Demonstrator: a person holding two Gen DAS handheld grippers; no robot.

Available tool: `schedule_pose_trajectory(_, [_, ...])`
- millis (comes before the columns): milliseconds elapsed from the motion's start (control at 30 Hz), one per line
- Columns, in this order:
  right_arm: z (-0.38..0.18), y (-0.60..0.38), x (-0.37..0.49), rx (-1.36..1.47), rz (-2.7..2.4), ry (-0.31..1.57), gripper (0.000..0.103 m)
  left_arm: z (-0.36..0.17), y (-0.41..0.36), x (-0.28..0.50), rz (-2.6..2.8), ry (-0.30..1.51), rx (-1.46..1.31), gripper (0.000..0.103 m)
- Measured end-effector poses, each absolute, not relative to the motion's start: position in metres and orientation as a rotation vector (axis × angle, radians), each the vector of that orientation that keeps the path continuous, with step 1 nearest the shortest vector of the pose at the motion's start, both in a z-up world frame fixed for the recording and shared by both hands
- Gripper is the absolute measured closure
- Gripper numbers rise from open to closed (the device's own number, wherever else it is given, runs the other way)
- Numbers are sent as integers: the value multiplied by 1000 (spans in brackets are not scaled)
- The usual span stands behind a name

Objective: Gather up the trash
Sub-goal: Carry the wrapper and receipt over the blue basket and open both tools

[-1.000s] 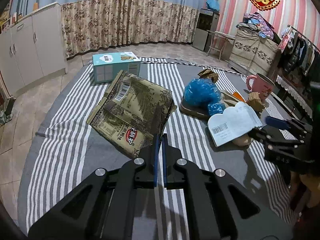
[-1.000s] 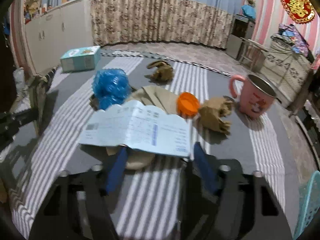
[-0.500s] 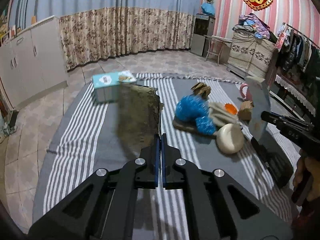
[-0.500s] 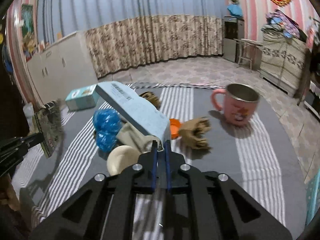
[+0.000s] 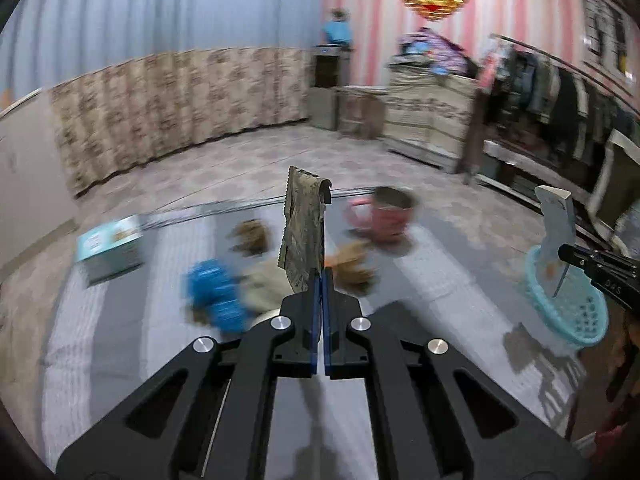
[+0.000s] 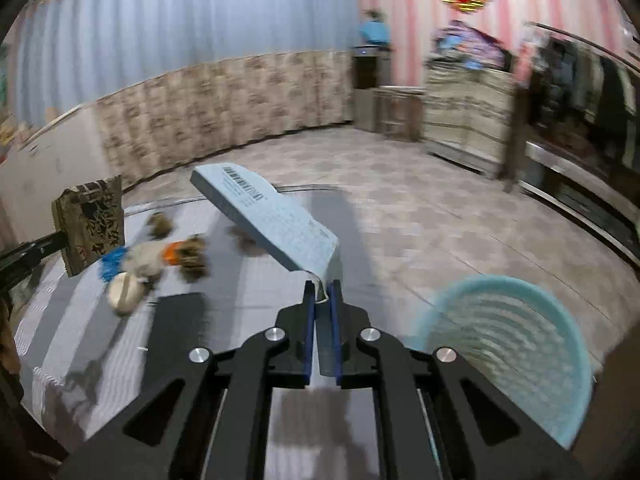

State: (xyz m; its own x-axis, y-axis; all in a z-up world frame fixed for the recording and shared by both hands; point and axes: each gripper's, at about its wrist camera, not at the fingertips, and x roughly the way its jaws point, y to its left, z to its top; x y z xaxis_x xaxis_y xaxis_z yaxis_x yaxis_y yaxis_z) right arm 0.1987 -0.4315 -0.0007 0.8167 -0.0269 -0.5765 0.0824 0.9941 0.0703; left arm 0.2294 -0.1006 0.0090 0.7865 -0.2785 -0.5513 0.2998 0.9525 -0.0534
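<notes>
My left gripper [image 5: 321,280] is shut on a brown printed snack bag [image 5: 303,226] and holds it upright above the striped table [image 5: 128,340]. The bag also shows in the right wrist view [image 6: 91,224]. My right gripper [image 6: 321,292] is shut on a pale blue paper box [image 6: 268,216], lifted over the table's right edge. The box also shows in the left wrist view [image 5: 557,224], above a light blue basket [image 5: 576,304]. The basket sits low at the right in the right wrist view [image 6: 516,336].
On the table lie a blue crumpled bag [image 5: 218,292], brown paper wads [image 5: 250,236], a beige round lid [image 6: 125,295], an orange cap [image 6: 172,254], a pink mug [image 5: 384,214] and a teal carton [image 5: 110,248]. Everything is motion-blurred.
Both grippers have swung to the right with their loads. The basket has come into view beside the table. The snack bag now hangs edge-on and upright.
</notes>
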Motion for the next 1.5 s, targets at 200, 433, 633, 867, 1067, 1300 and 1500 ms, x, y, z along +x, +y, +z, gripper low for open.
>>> schedule_pose_trajectory(200, [-6,-528,162,246,-208,587,95,17,-218,211,-525,532,94,103])
schedule_pose_trajectory(433, [-30,-593,144,357,-298,574,95,-3,-333,193,-715,586,105,103])
schedule_pose_trajectory(633, [-50,-627,134,448,-340,581,95,-30,-405,185,-807,667,126,103])
schedule_pose_trajectory(867, [-54,-635,130,493,-342,566,95,-48,-431,199,-778,708,166,102])
schedule_pose_trajectory(1067, [-57,-632,131,482,-335,586,95,-53,-414,201,-676,677,152,44])
schedule_pose_trajectory(1300, [-61,-623,142,458,-329,624,95,-45,-378,205,-497,588,105,17])
schedule_pose_trajectory(1500, [-62,-615,156,436,-325,658,94,-38,-361,208,-435,553,64,8])
